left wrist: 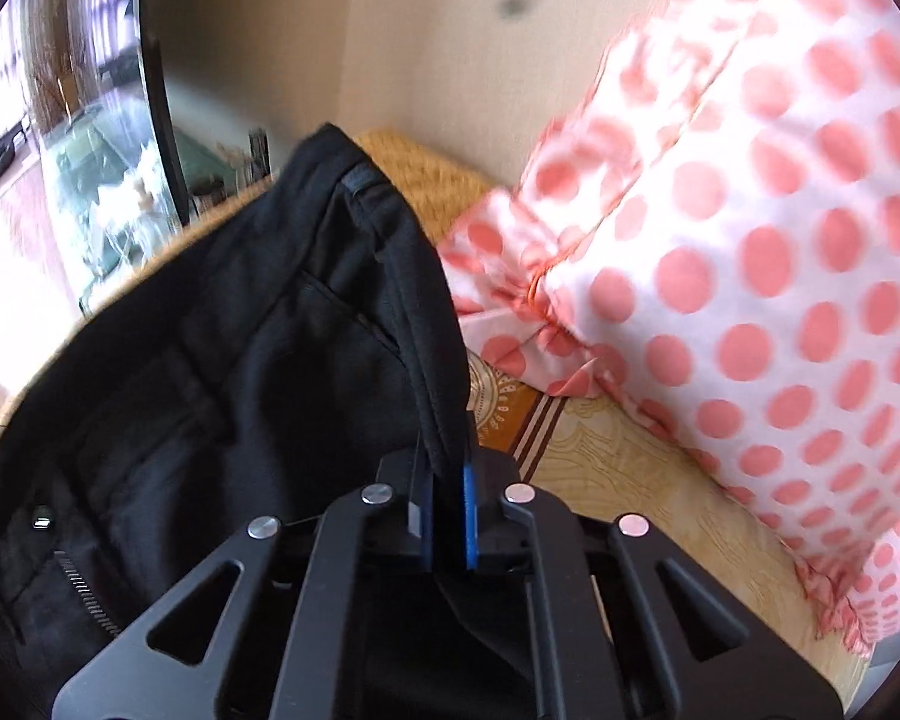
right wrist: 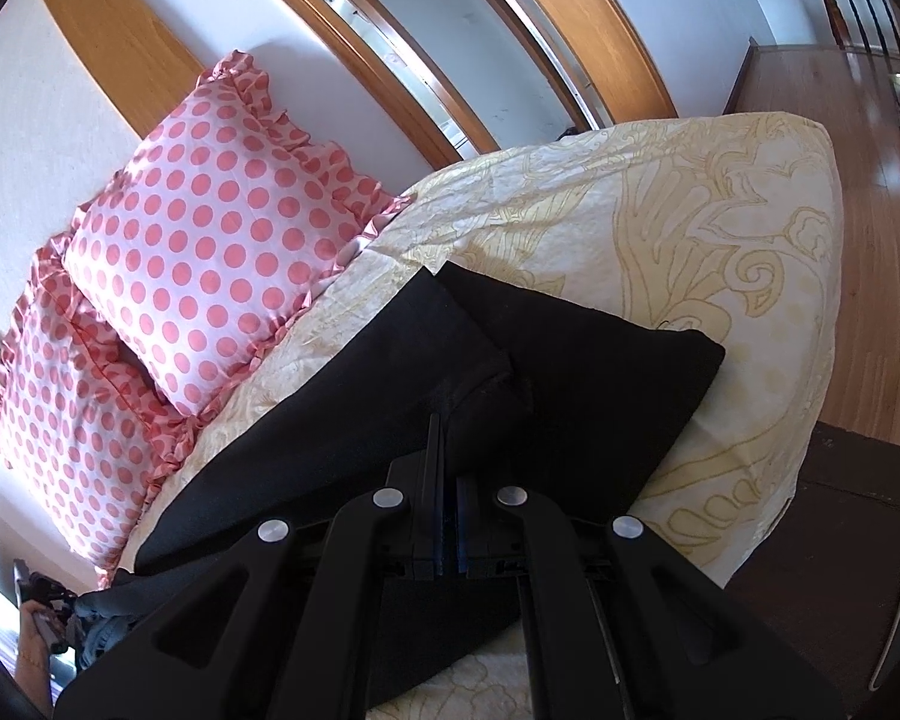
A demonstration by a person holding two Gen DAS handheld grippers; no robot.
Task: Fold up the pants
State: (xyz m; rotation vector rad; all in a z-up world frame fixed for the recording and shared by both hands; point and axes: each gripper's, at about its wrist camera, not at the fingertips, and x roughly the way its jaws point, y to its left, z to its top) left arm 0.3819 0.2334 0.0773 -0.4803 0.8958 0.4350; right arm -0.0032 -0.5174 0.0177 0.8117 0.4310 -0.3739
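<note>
Both tongs are clenched on the black pants (left wrist: 222, 360). The left tongs (left wrist: 447, 516) grip the waistband edge, near the zipper (left wrist: 84, 594) and pocket, with that end lifted off the bed (left wrist: 618, 474). The right tongs (right wrist: 447, 516) pinch dark cloth lower down; exactly which part they hold is hard to tell, but the two legs lie spread flat over the yellow-patterned bedspread (right wrist: 720, 228) ahead of them.

Judging by this, the fold is at an early stage: the garment is held at two points and being carried or straightened, with no finished crease showing. The next move probably calls for bringing the waist end over the legs, keeping both grips firm so the cloth does not sag or twist, and lining the edges up before letting go.

Room is tight on one side. The polka-dot pillows (right wrist: 210, 252) sit near the pants, toward the wall, and in the left wrist view one looms just beside the raised waistband. On the far side, the leg ends lie near the bed's rim, beyond which is wooden floor (right wrist: 858, 192). The open bedspread between pillows and rim is the safest place to lay the fold.
</note>
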